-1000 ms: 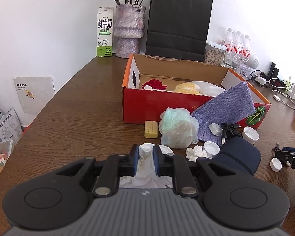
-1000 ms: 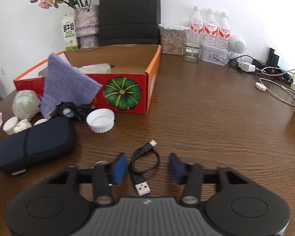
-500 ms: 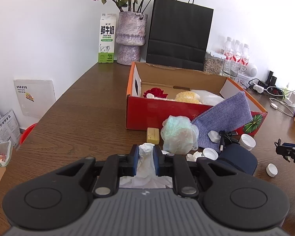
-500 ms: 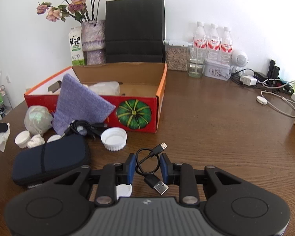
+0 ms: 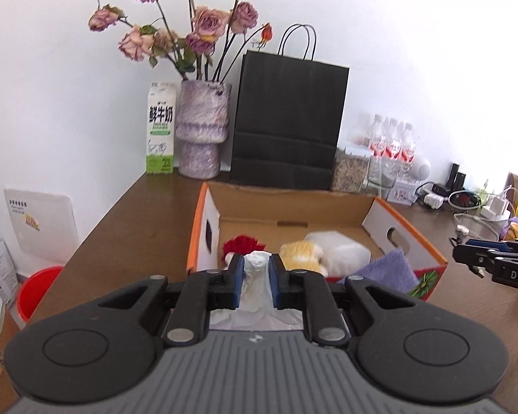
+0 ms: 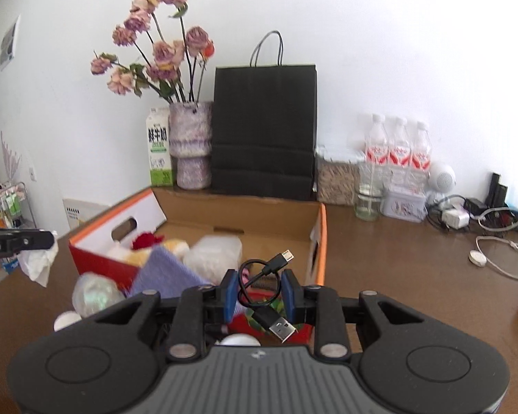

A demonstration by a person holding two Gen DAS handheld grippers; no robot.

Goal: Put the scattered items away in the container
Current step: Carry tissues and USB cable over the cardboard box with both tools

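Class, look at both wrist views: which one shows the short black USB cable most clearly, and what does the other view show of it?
The right wrist view. There the USB cable sits coiled between the right claw's blue pads, both plugs visible. The left wrist view shows that claw edge-on at the far right, with only a small plug tip showing beneath it.

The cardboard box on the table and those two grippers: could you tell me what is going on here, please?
A person is tidying the table with two hand-held grippers. The left gripper is shut on a crumpled white tissue, and the right gripper grips a short coiled black USB cable. Both are held up at the open red-and-orange cardboard box, which already holds several items.
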